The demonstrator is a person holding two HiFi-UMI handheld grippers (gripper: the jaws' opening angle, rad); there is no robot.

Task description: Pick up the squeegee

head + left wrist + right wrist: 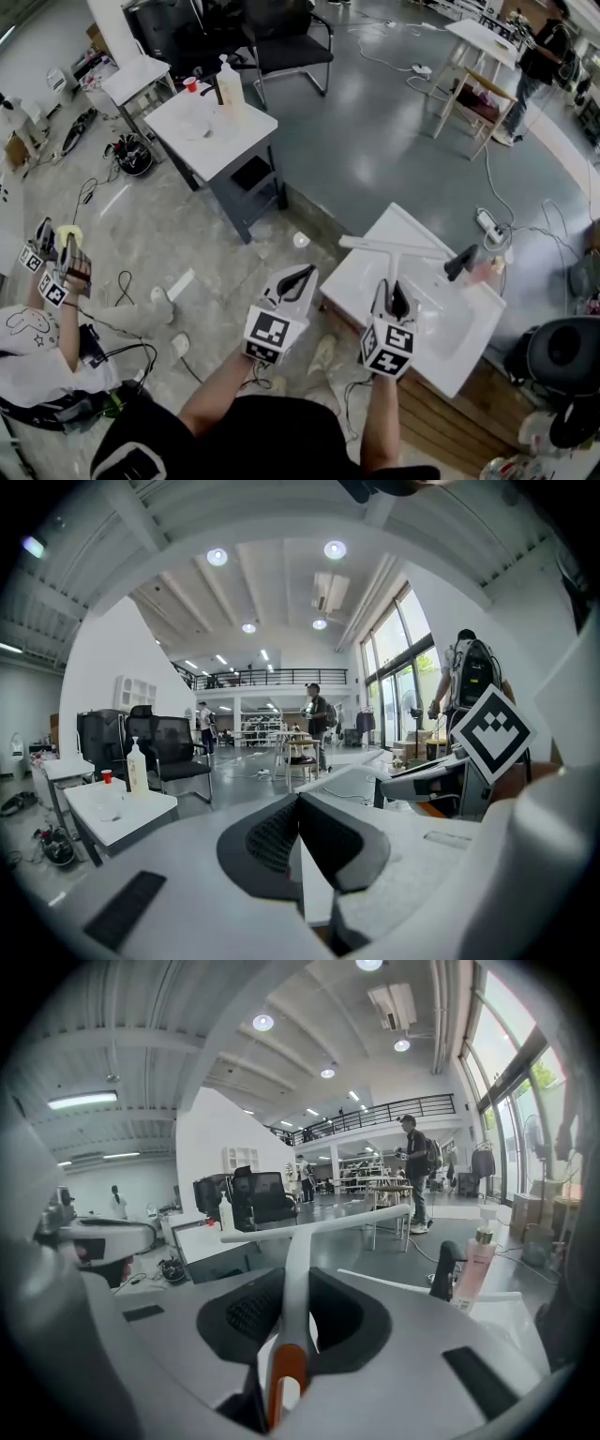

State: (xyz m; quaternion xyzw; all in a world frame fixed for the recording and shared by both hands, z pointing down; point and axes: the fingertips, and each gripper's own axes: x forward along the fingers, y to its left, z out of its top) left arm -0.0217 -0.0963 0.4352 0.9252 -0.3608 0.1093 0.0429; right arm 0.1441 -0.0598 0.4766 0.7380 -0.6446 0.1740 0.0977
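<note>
Though all-white overhead, squeegee [394,247] (orange-ended up close) fills right gripper [298,1286].

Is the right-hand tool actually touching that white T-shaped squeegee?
Touching. The right gripper view shows the right tool clamped on the handle of the white T-shaped squeegee, with a dark pad pressing each side.
</note>
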